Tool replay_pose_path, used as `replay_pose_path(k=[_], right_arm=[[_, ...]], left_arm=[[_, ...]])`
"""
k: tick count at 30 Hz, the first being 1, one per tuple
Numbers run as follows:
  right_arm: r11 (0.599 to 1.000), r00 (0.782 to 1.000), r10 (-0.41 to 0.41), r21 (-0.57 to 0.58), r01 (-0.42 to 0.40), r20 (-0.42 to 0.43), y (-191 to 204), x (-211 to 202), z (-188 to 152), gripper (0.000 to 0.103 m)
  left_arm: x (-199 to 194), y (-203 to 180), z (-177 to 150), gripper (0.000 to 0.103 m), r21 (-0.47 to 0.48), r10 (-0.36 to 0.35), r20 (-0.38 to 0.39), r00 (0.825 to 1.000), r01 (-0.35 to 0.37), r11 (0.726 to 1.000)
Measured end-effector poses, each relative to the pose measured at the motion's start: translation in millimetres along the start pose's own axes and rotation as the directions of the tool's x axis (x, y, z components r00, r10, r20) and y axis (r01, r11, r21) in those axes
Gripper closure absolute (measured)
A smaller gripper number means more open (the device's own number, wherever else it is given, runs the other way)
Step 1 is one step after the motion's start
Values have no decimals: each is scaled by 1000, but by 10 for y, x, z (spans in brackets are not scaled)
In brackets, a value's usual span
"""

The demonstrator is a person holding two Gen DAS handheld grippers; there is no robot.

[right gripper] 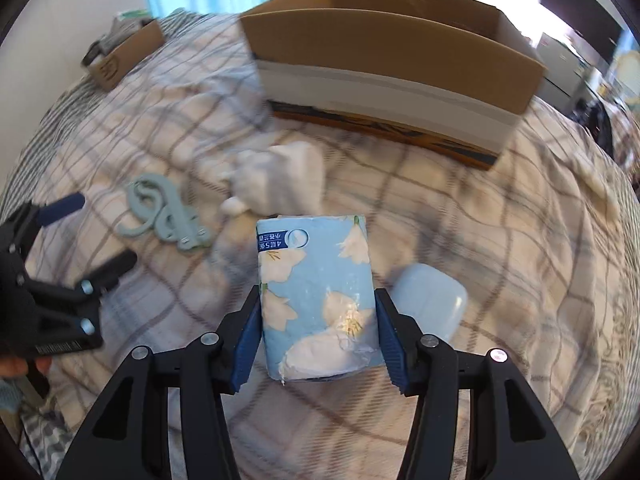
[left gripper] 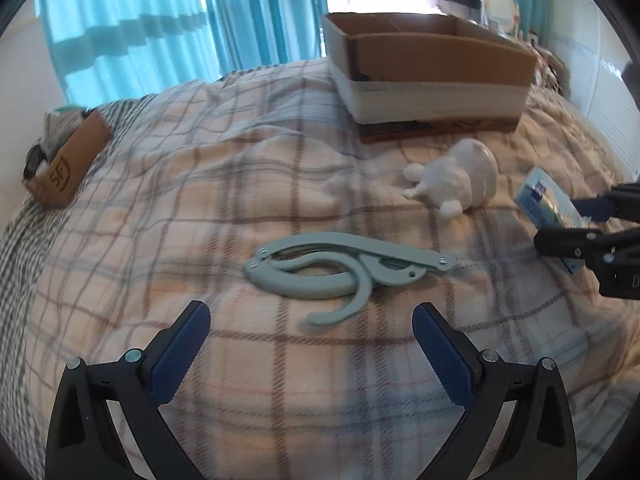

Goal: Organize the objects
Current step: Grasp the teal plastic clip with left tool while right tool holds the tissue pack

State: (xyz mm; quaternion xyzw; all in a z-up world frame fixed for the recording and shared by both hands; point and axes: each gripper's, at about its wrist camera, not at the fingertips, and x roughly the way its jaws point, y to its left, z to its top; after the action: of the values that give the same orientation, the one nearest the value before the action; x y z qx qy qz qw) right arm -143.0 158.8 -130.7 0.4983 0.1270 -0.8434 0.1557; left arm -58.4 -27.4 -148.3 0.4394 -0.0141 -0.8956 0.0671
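My right gripper is shut on a blue floral tissue pack and holds it above the bed; both show at the right edge of the left wrist view, the gripper and the pack. My left gripper is open and empty, just short of a folded grey-green hanger, which also shows in the right wrist view. A white plush toy lies beyond the hanger, in front of a large open cardboard box. A pale blue case lies under the pack's right side.
Everything lies on a plaid blanket over a bed. A small cardboard box with items stands at the far left. Blue curtains hang behind the bed. The large box also shows in the right wrist view.
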Motion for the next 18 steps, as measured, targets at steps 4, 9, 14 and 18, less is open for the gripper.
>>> replay_pose_path(k=[4,9,14,18], right_arm=[[999,999,28,18,-27,-17,-84,48,-40,51],[999,999,51,10,-51,-8,-132,56,-36,51],[998,998,62,-4,-62,-15,-120,75,-41,51],[997,997,72,4,-72,-11,-127,76,-67,50]], left_arm=[[159,-178,82,0,83,-1,5,1000,1,997],[346,-214,184,1,116,-34,6,999,33,993],[422,-191,163,1,192,-61,40,997,53,980],[468,-158,155,5,276,-66,43,997,52,960]])
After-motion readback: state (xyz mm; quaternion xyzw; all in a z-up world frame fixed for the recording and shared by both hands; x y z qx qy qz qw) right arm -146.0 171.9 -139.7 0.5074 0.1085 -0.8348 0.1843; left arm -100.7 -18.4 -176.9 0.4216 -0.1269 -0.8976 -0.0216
